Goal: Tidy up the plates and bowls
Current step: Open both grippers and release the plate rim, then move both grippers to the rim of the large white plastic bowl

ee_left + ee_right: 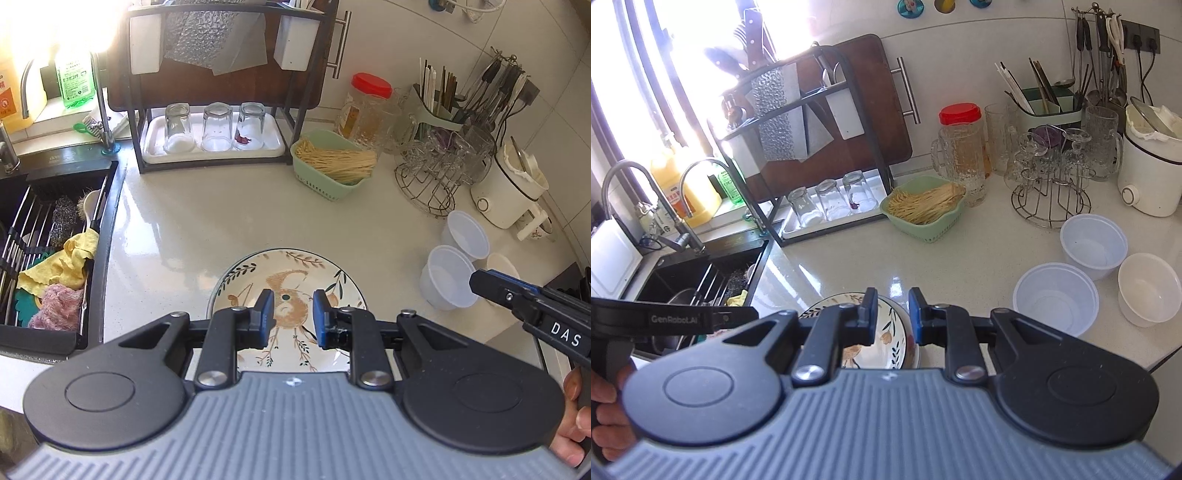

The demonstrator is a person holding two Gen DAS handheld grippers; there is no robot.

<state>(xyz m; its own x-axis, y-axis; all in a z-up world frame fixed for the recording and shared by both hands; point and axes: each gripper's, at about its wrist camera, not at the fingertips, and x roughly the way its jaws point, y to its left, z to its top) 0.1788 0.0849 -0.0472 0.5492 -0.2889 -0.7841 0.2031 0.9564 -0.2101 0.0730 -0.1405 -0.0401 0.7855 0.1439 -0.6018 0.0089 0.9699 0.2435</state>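
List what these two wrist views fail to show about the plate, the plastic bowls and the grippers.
- Patterned plate: near edge hidden by the left gripper in the left wrist view; in the right wrist view the right gripper covers most of it, so whether other plates lie beneath is unclear.
- Small white bowl: mostly hidden behind the right gripper's finger in the left wrist view.
- Both grippers: jaws nearly closed with a gap, nothing between them.
- Sink: cut off by the left frame edge.

Just under and ahead of your left claw [292,308] lies the plate [258,275] on the counter [192,221]. To its right stand 3 bowls [1055,295], close together. Behind them sits the glass rack [1049,206]; the sink [48,236] lies left.
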